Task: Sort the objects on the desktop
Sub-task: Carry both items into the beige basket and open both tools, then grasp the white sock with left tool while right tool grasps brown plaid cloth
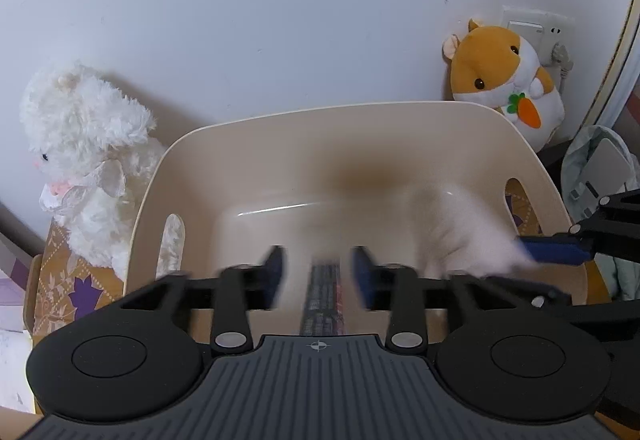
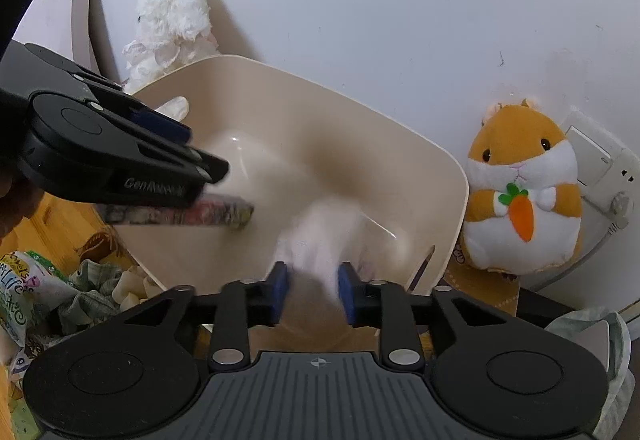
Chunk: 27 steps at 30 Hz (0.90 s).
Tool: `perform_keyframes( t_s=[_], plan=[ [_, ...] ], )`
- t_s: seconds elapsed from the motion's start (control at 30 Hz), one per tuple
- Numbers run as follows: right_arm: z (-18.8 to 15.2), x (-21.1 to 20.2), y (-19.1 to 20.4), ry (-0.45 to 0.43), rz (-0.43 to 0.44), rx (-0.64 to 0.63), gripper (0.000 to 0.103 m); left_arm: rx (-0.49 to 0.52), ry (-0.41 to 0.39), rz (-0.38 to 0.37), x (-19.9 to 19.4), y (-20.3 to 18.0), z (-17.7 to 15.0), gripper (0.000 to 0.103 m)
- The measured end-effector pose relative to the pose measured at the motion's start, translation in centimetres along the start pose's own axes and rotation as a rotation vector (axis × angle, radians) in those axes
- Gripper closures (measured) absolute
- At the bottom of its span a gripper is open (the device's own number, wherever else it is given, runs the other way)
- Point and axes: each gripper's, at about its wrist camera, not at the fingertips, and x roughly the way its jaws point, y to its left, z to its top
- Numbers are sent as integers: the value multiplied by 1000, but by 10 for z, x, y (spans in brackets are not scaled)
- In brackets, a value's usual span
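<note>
2 grippers over beige bin (image 1: pixel 280 143): left (image 1: pixel 318 276) open, right (image 2: pixel 312 290) open.

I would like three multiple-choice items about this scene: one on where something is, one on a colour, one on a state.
1. Where is the hamster plush relative to the beige bin?
A. inside it
B. outside it, against the wall
C. in the right gripper

2. What colour are the pads on the gripper fingers?
A. blue
B. red
C. green

3. What is the state of the left gripper?
A. open with nothing between the fingers
B. out of view
C. over the bin with a flat printed object between its fingers

Answers:
1 B, the plush stands beyond the bin rim, beside the wall socket.
2 A, both wrist views show blue pads.
3 C, the right wrist view shows the object sticking out of the left gripper above the bin, though motion blur hides how firmly it is held.
</note>
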Motion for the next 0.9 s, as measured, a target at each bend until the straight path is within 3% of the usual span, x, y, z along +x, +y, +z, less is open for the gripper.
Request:
perform_keyframes(
  t_s=[0.07, 0.13, 0.37, 0.53, 0.7, 0.9],
  plan=[
    [0, -3, -1, -11, -10, 1, 50, -4, -8, -11, -3, 1, 0, 37],
    [-2, -9, 0, -30, -29, -2, 42, -14, -13, -42, -8, 4, -1, 37],
    [-14, -36, 6, -83, -56, -27, 13, -72, -29, -45, -32, 17, -7, 36],
    [-25, -56, 10, -114, -69, -21, 1, -94, -52, -36, -56, 32, -16, 33],
    [-39, -74, 10, -149, -64, 29, 0, -117, -57, -31, -82, 51, -37, 32],
    [-67, -76, 11, -112, -61, 57, 0, -137, -43, -8, -105, 74, -73, 32]
  ],
)
